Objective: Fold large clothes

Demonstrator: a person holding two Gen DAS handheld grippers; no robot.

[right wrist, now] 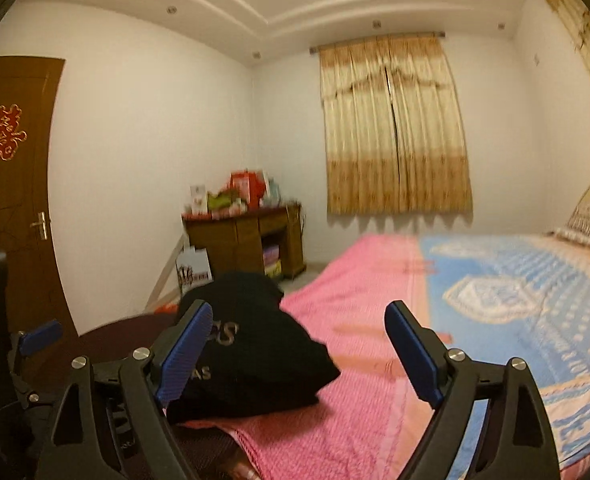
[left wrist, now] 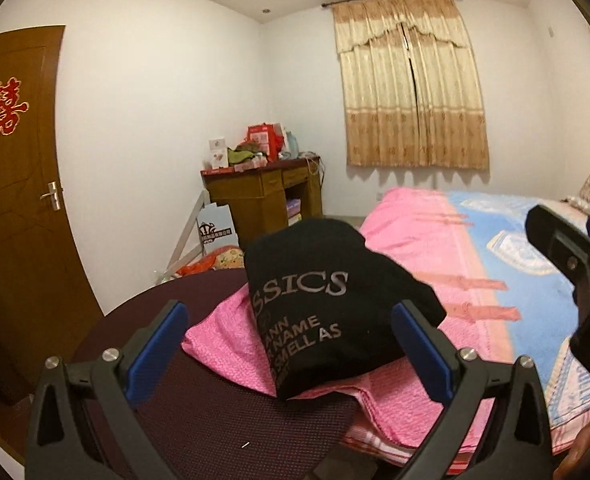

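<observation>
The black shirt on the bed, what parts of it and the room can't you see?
- Black shirt: first letters of its print are folded out of sight in the left wrist view; the right gripper covers most of the print in the right wrist view.
- Desk clutter: too small to name.
- Bed: blurred, cut off at the right edge.

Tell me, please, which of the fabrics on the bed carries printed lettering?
The folded black garment, lying on the pink sheet at the bed's corner, carries grey lettering. The pink sheet is plain and the blue blanket shows only white patterns.
</observation>
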